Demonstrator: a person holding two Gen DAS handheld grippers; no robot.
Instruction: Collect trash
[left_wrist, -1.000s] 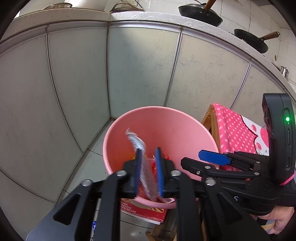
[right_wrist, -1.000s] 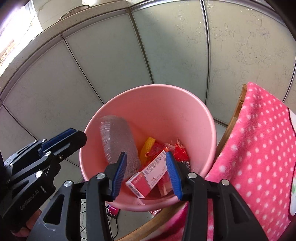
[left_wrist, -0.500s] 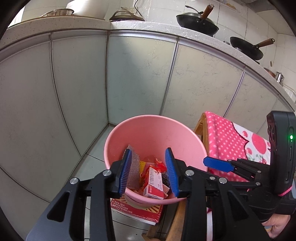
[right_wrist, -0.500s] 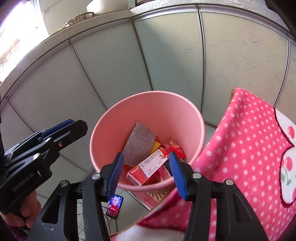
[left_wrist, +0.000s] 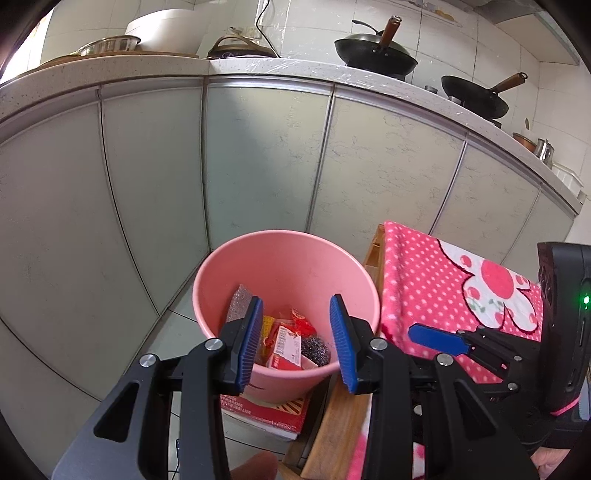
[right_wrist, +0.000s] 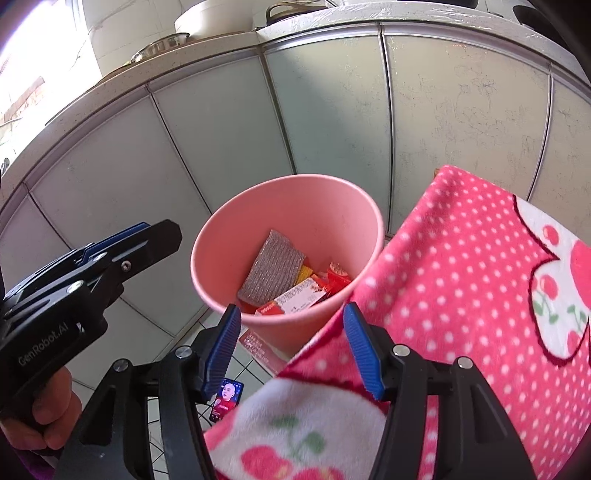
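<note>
Two hand-held grippers are in view, and both hold nothing. The left hand-held gripper (left_wrist: 297, 341) has its blue pads wide apart with only air between them, and it hangs above the near rim of the pink bucket (left_wrist: 343, 273). The right hand-held gripper (right_wrist: 291, 352) is opening its jaws at this moment; no thing is between them, and it hangs over the edge of a pink dotted towel (right_wrist: 461, 266), which lies just beside the bucket on the right. The trash is inside the bucket: a grey bubble-wrap piece (right_wrist: 271, 271) leans on the left inner wall, a red and white carton (right_wrist: 295, 299) lies next to it, and red wrappers (right_wrist: 336, 277) and something yellow sit behind. In the left wrist view a steel scrubber (left_wrist: 316, 349) is also seen at the bottom. The bucket stands on a red box (left_wrist: 273, 410) on the floor, in front of pale cabinet doors (left_wrist: 258, 155). A phone (right_wrist: 227, 398) lies on the floor tiles. On the tabletop above the cabinets stand two black woks (left_wrist: 375, 57).
</note>
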